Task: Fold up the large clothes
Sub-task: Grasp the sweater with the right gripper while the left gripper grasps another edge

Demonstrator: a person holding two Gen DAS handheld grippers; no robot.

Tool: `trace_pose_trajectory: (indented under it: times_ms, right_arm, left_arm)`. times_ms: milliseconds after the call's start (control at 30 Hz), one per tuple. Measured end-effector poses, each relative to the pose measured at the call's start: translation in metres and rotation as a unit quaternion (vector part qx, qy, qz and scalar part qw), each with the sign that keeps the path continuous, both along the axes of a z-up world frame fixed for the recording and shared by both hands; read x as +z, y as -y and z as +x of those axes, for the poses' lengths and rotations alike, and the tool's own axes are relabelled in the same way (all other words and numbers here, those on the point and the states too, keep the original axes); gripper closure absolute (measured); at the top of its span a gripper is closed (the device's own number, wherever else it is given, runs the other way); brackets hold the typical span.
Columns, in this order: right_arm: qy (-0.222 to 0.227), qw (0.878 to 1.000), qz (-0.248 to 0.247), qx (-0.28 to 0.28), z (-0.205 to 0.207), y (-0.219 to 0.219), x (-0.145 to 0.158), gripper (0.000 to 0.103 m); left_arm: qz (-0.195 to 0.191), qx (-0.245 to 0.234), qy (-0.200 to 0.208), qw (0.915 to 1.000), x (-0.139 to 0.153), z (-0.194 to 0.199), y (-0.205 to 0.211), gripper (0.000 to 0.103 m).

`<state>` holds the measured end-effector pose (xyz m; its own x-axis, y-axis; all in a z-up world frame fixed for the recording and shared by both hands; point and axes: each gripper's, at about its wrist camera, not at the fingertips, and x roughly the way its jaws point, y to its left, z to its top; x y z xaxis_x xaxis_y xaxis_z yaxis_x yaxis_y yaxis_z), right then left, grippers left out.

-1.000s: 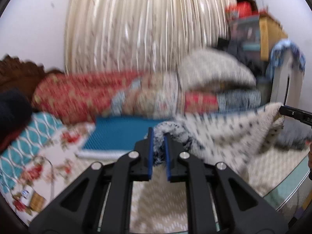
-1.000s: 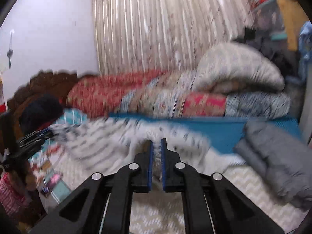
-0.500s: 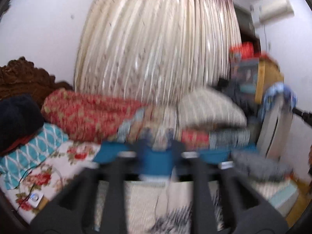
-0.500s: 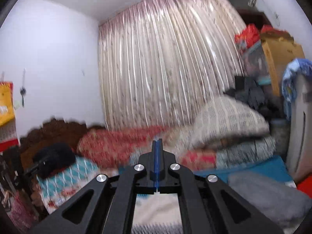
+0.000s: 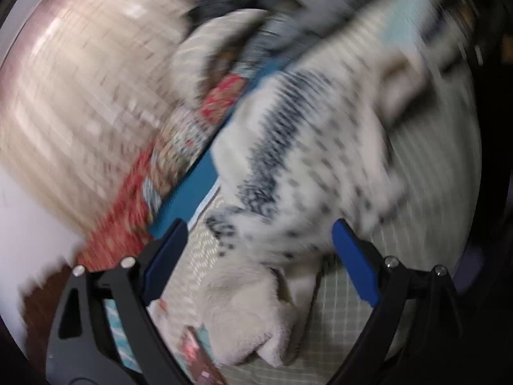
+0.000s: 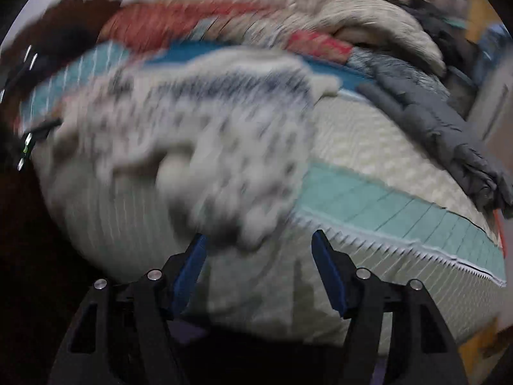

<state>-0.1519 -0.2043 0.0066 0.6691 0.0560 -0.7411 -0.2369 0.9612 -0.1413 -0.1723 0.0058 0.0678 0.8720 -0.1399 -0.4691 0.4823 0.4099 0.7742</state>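
Note:
A cream fleece garment [image 5: 314,147] with navy dots and a navy band lies crumpled on the bed. Both views are badly blurred. In the left wrist view my left gripper [image 5: 259,243] hangs over the garment's plain cream end. Its jaws are opening wide, with the fabric lying between them and neither blue pad touching it. In the right wrist view the same garment [image 6: 205,128] fills the middle. My right gripper [image 6: 258,256] sits just below its near edge. These jaws are closing, and only the bedspread shows between them.
A cream woven bedspread [image 6: 368,147] with a teal band [image 6: 394,208] covers the bed. A folded grey garment [image 6: 449,134] lies at the right. Stacked quilts and pillows [image 6: 368,22] line the far side, with a blue mat [image 5: 189,192] and a pale curtain [image 5: 80,80].
A second ago both grippers were shut on the lifted garment. Both then swung up toward the curtain. Now they have dropped to the bed with jaws apart; the garment lies loose and the left view has rolled.

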Motion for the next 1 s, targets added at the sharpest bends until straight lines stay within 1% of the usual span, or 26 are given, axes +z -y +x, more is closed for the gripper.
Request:
trace_pose_trajectory:
  times_ms: [67, 100, 200, 233, 267, 300, 333, 367, 400, 433, 467, 500, 533, 567, 600, 633, 667, 733, 800, 833, 867, 900, 933, 1000]
  right_arm:
    - [0.0, 1.0, -0.026, 0.013, 0.0, -0.011, -0.007, 0.045]
    - [0.001, 0.999, -0.038, 0.017, 0.002, -0.017, -0.008, 0.045]
    - [0.014, 0.998, -0.058, 0.029, 0.012, -0.023, -0.008, 0.045]
    - [0.019, 0.997, -0.062, 0.029, 0.018, -0.023, -0.008, 0.045]
    - [0.026, 0.997, -0.066, 0.024, 0.025, -0.023, -0.008, 0.045]
    - [0.028, 0.997, -0.065, 0.02, 0.03, -0.019, -0.003, 0.045]
    - [0.029, 0.998, -0.057, 0.016, 0.036, -0.014, 0.0, 0.044]
    - [0.038, 0.999, -0.038, 0.009, 0.041, -0.01, 0.009, 0.029]
    - [0.047, 0.998, -0.027, 0.007, 0.047, -0.001, 0.021, 0.013]
    - [0.061, 0.998, -0.022, -0.001, 0.049, 0.004, 0.033, -0.001]
    - [0.087, 0.996, -0.014, -0.012, 0.048, 0.01, 0.051, -0.002]
    - [0.106, 0.994, -0.007, -0.017, 0.049, 0.016, 0.066, -0.002]
    - [0.133, 0.991, 0.0, -0.027, 0.047, 0.023, 0.088, -0.003]
    - [0.161, 0.986, 0.006, -0.034, 0.043, 0.029, 0.11, -0.003]
    - [0.193, 0.981, 0.013, -0.036, 0.039, 0.034, 0.136, -0.003]
    - [0.216, 0.976, 0.017, -0.035, 0.035, 0.036, 0.156, -0.003]
    - [0.251, 0.967, 0.018, -0.033, 0.03, 0.036, 0.183, -0.003]
    - [0.32, 0.947, 0.015, -0.024, 0.015, 0.033, 0.235, -0.003]
    - [0.375, 0.927, 0.017, -0.016, -0.001, 0.031, 0.279, -0.003]
    - [0.409, 0.913, 0.018, -0.01, -0.012, 0.03, 0.307, -0.003]
    - [0.437, 0.899, 0.017, -0.005, -0.022, 0.029, 0.332, -0.003]
    - [0.462, 0.887, 0.015, 0.0, -0.032, 0.028, 0.357, -0.003]
    - [0.478, 0.878, 0.015, 0.004, -0.04, 0.028, 0.374, -0.003]
    - [0.514, 0.857, 0.008, 0.018, -0.059, 0.025, 0.418, -0.003]
  left_arm:
    - [0.051, -0.016, 0.02, 0.9984, -0.024, 0.001, 0.008, 0.015]
    - [0.069, -0.021, 0.024, 0.9971, -0.035, 0.004, 0.01, 0.015]
    - [0.084, -0.012, 0.023, 0.9962, -0.049, 0.022, 0.02, 0.015]
    - [0.083, -0.007, 0.02, 0.9963, -0.051, 0.027, 0.023, 0.021]
    - [0.079, -0.004, 0.015, 0.9967, -0.051, 0.033, 0.025, 0.032]
    - [0.074, 0.003, 0.007, 0.9972, -0.049, 0.038, 0.027, 0.052]
    - [0.067, 0.012, -0.001, 0.9977, -0.044, 0.043, 0.028, 0.069]
    - [0.048, 0.023, -0.009, 0.9985, -0.034, 0.048, 0.028, 0.077]
    - [0.021, 0.034, -0.01, 0.9992, -0.019, 0.051, 0.028, 0.084]
    - [0.0, 0.042, -0.005, 0.9991, -0.004, 0.054, 0.027, 0.085]
    - [-0.032, 0.055, 0.005, 0.998, 0.017, 0.057, 0.023, 0.086]
    - [-0.055, 0.064, 0.008, 0.9964, 0.033, 0.059, 0.02, 0.087]
    - [-0.099, 0.081, 0.015, 0.9916, 0.061, 0.062, 0.014, 0.088]
    - [-0.129, 0.092, 0.021, 0.9872, 0.081, 0.063, 0.01, 0.088]
    - [-0.165, 0.101, 0.03, 0.9806, 0.106, 0.063, 0.004, 0.089]
    - [-0.195, 0.105, 0.037, 0.9744, 0.128, 0.062, 0.0, 0.089]
    - [-0.228, 0.106, 0.046, 0.9667, 0.151, 0.059, -0.005, 0.089]
    - [-0.291, 0.105, 0.074, 0.948, 0.201, 0.052, -0.014, 0.089]
    - [-0.337, 0.1, 0.101, 0.9307, 0.24, 0.043, -0.023, 0.089]
    - [-0.371, 0.093, 0.126, 0.9151, 0.271, 0.033, -0.03, 0.089]
    - [-0.393, 0.087, 0.144, 0.904, 0.292, 0.027, -0.034, 0.089]
    - [-0.416, 0.079, 0.166, 0.8907, 0.316, 0.018, -0.041, 0.089]
    - [-0.434, 0.07, 0.184, 0.8793, 0.335, 0.009, -0.045, 0.089]
    - [-0.455, 0.059, 0.214, 0.8624, 0.364, -0.008, -0.053, 0.089]
